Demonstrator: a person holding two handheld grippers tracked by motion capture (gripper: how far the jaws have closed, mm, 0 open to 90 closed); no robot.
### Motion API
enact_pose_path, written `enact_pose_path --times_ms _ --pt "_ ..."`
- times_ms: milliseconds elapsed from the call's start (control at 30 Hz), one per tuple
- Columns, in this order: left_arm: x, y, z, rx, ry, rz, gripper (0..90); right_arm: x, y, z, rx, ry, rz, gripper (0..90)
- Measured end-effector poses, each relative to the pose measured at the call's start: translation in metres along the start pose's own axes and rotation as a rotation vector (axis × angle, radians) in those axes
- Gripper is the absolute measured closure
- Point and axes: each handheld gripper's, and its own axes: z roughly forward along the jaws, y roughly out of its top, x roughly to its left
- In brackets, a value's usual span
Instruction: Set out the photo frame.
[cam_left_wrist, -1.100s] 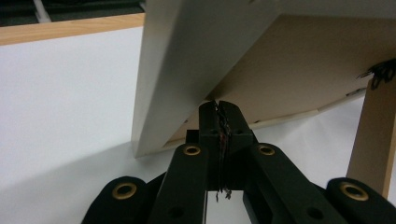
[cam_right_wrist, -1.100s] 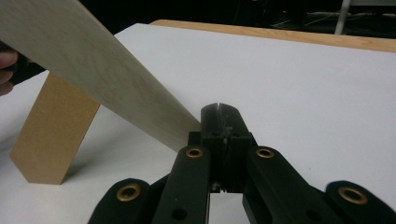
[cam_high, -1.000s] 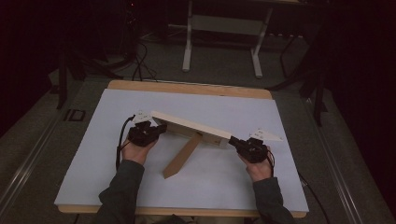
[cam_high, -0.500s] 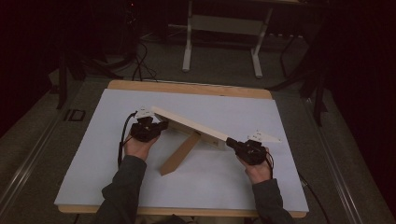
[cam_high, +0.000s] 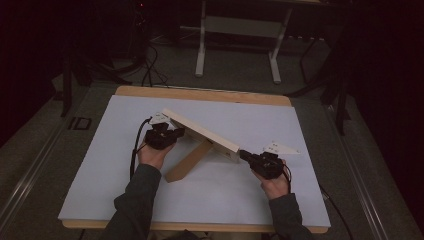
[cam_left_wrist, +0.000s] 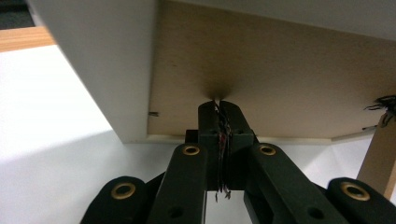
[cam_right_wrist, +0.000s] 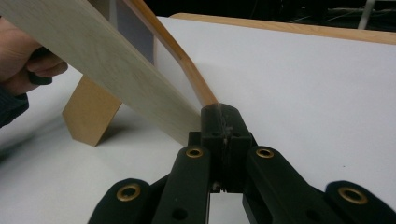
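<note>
Both tongs closed tight, each poking at one end of a wooden board assembly on the desk.

The left tongs (cam_high: 172, 134) have their jaws pressed flat together with nothing between them, tips butted up under the raised far-left end of the long board (cam_high: 202, 135). The right tongs (cam_high: 245, 155) are closed on nothing too, tips touching the board's near-right corner. The board sits tilted over the middle of the white desk (cam_high: 100, 165), with a shorter wooden leg (cam_high: 187, 161) slanting down from under it to the desk. My guess is it's stiff and fairly light, but long enough to swing or tip if pushed from one end only. The faces look smooth, so closed tips could skid; pinching the thin edge near each end seems safer.
</note>
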Motion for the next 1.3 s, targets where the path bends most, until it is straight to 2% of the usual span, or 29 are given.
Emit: enact_pose_path --times_ms 433,900,1300 --pt "0.000 0.002 0.005 0.006 -0.013 -0.003 89.6 0.005 0.001 0.003 0.008 0.017 -0.014 89.8" --pt "0.001 0.003 0.008 0.005 -0.020 -0.018 90.0 0.004 0.012 0.013 0.001 0.018 -0.028 89.9" --pt "-0.003 0.007 0.013 0.023 -0.027 -0.003 90.0 0.011 0.008 0.012 0.005 0.039 -0.031 89.9"
